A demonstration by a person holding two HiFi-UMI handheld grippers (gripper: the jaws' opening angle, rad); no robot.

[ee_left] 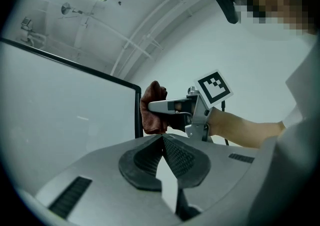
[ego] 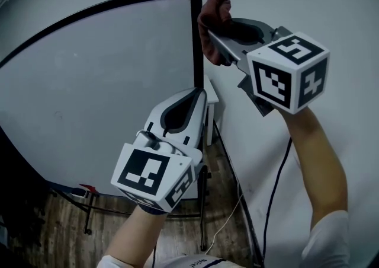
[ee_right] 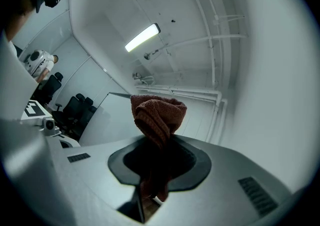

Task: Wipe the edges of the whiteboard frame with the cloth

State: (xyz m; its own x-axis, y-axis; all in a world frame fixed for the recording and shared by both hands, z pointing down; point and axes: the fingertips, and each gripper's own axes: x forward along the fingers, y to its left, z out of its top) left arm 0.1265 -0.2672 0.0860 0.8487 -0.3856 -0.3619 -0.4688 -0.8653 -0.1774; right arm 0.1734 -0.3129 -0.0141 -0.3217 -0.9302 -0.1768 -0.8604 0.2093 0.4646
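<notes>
A whiteboard (ego: 100, 89) with a thin black frame (ego: 198, 41) stands against a white wall. My right gripper (ego: 217, 31) is shut on a reddish-brown cloth (ego: 213, 19), which sits just right of the frame's top right corner, touching or nearly touching it. In the right gripper view the cloth (ee_right: 159, 112) bunches up out of the shut jaws of the right gripper (ee_right: 156, 144). My left gripper (ego: 198, 95) is shut and empty, lower down beside the frame's right edge. From the left gripper (ee_left: 162, 141) view, the cloth (ee_left: 152, 108) hangs next to the frame corner (ee_left: 138, 91).
The board stands on a dark metal stand (ego: 202, 213) over a wooden floor (ego: 118, 225). A black cable (ego: 278, 178) and a white cable (ego: 228, 219) run down the wall on the right. Office chairs (ee_right: 75, 109) and a person (ee_right: 40, 63) are far behind.
</notes>
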